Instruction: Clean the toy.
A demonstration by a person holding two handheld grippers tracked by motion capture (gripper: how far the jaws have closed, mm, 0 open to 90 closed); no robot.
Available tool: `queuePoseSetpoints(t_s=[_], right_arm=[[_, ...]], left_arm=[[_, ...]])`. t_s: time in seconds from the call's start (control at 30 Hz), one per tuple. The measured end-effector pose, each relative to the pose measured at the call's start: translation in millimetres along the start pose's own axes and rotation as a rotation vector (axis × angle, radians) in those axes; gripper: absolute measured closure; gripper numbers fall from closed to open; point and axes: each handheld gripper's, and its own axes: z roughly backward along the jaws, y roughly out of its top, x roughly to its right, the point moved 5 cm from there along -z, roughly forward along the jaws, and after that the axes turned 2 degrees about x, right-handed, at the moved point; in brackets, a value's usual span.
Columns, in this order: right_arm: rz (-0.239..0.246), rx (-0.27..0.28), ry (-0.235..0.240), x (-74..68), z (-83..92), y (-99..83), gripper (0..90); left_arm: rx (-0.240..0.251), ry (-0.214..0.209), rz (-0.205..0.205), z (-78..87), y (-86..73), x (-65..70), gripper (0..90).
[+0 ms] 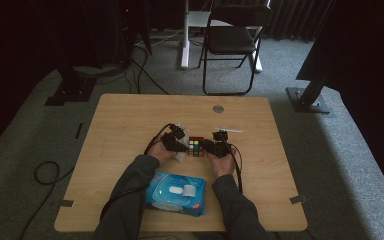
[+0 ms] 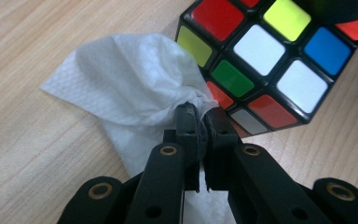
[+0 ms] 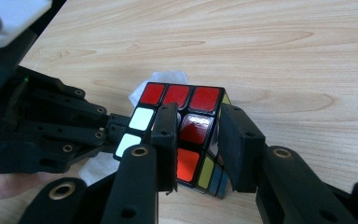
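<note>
Centrally, cube (image 1: 196, 146) between grippers, table edges (image 1: 100, 107) distant.

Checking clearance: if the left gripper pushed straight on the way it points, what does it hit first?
The left gripper, shut on the white wipe, points at the puzzle cube. It would likely press the wipe into the cube's near face; the gap looks slight.

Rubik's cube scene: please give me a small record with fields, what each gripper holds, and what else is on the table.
left gripper: shut on white wipe, pressed against the cube's side
right gripper: fingers closed on Rubik's cube, gripping one edge of it
cube position: on the wooden table, between the two grippers, near the centre
wipe position: bunched beside the cube, touching it
other item: blue pack of wipes, at the near edge between the forearms
</note>
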Motion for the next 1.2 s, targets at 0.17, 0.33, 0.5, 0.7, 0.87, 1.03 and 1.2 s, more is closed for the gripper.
queuePoseSetpoints(t_s=[0.17, 0.33, 0.5, 0.7, 0.87, 1.03, 1.2], right_arm=[[-0.003, 0.003, 0.002, 0.0, -0.1, -0.2, 68.6], [-0.009, 0.006, 0.0, -0.3, 0.0, -0.7, 68.6], [-0.008, 0.007, 0.0, -0.2, 0.0, -0.7, 68.6], [-0.011, 0.007, 0.005, 0.0, -0.2, -0.8, 68.7], [-0.012, 0.01, 0.002, -0.4, -0.3, -0.9, 68.7], [-0.013, 0.009, 0.001, -0.5, -0.2, -1.1, 68.7], [-0.014, 0.011, 0.003, -0.2, -0.2, -1.2, 68.7]], left_arm=[[0.046, -0.007, -0.012, 11.7, 3.2, 2.1, 86.4], [0.118, -0.034, -0.04, 35.6, 11.8, 8.9, 86.2], [0.097, -0.034, -0.07, 35.8, 13.4, 14.8, 86.1], [0.097, -0.039, -0.065, 34.0, 11.4, 13.1, 86.2], [0.104, -0.037, -0.039, 31.9, 11.7, 9.2, 86.3], [0.095, -0.01, -0.011, 28.7, 11.2, 4.7, 86.2], [0.042, 0.0, -0.004, 17.4, 6.3, 4.2, 86.4]])
